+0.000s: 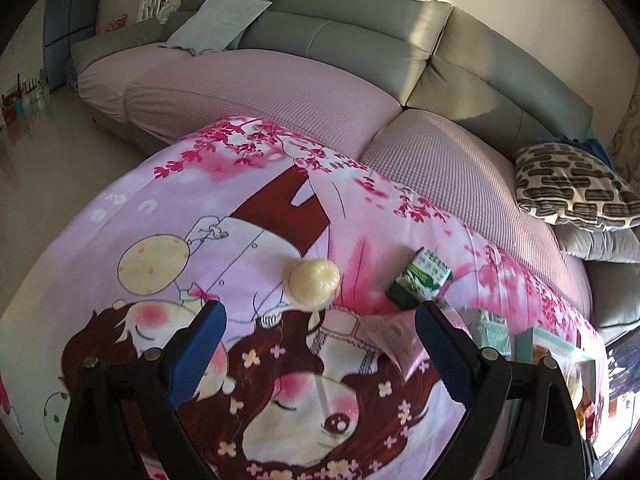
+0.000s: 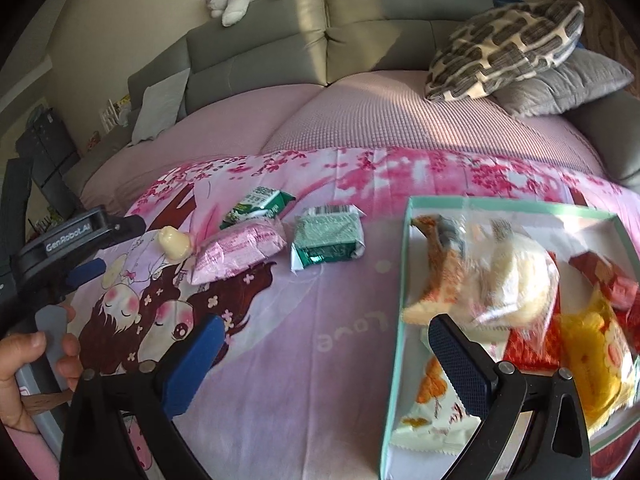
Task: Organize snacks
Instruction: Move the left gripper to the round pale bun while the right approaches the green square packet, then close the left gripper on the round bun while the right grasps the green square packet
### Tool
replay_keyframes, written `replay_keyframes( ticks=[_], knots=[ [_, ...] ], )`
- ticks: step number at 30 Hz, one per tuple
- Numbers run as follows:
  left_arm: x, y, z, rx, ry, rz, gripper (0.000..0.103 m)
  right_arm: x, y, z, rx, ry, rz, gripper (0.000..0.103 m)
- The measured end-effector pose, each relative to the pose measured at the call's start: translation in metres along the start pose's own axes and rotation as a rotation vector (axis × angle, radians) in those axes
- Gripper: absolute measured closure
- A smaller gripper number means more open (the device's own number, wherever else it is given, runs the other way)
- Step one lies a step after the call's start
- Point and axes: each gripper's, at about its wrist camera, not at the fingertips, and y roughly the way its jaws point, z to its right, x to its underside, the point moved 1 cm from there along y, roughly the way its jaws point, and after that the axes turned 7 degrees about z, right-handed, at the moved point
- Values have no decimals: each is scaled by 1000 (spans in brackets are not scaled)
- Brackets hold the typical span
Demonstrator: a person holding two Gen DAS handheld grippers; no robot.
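Both tools stand wide apart with nothing between their blue pads. The left tool [image 1: 320,344] hovers over the pink cartoon-print cloth [image 1: 132,216] that covers the tabletop. Just ahead of its fingers lies a pale yellow, round jelly cup in clear plastic [image 1: 314,282], and ahead to the right of that, near the right finger, a small green-and-white snack packet [image 1: 420,276]. A hand [image 2: 24,380] grips this tool's handle at the far left of the right tool's view.

The right tool [image 2: 324,360] hangs over the near left corner of a shallow mint-green cardboard box [image 2: 400,312], its right finger inside the rim, its left finger over the cloth. Touching or just above that right finger, blurred, is a clear plastic bag with a pale bun [image 2: 508,276]; whether it rests or moves I cannot tell. Red and yellow wrapped snacks [image 2: 592,344] fill the box beyond. Ahead to the left, on the cloth, lie a pink foil packet [image 2: 240,252] and a teal-green foil packet [image 2: 328,236], close together.
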Motion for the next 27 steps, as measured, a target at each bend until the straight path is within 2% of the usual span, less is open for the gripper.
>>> replay_keyframes(
  ticks=[4, 6, 9, 13, 15, 17, 27],
  knots=[
    [-1, 20, 0, 3, 4, -42, 8, -17, 9, -6, 14, -15, 19, 4],
    [-2, 32, 1, 13, 19, -64, 13, -26, 16, -11, 20, -30, 28, 7],
    [-4, 47, 0, -1, 42, -84, 14, -35, 36, -15, 35, -43, 11, 11],
    [-1, 63, -6, -12, 46, -114, 15, -39, 66, -12, 33, -26, -27, 22],
    [1, 70, -8, -11, 50, -130, 24, -40, 78, -11, 44, -28, -40, 26],
    [2, 76, -9, -18, 60, -143, 25, -40, 89, -11, 63, -43, -52, 27],
    [12, 82, -1, -75, 161, -128, 29, -31, 124, -2, 98, -32, -115, 37]
  ],
)
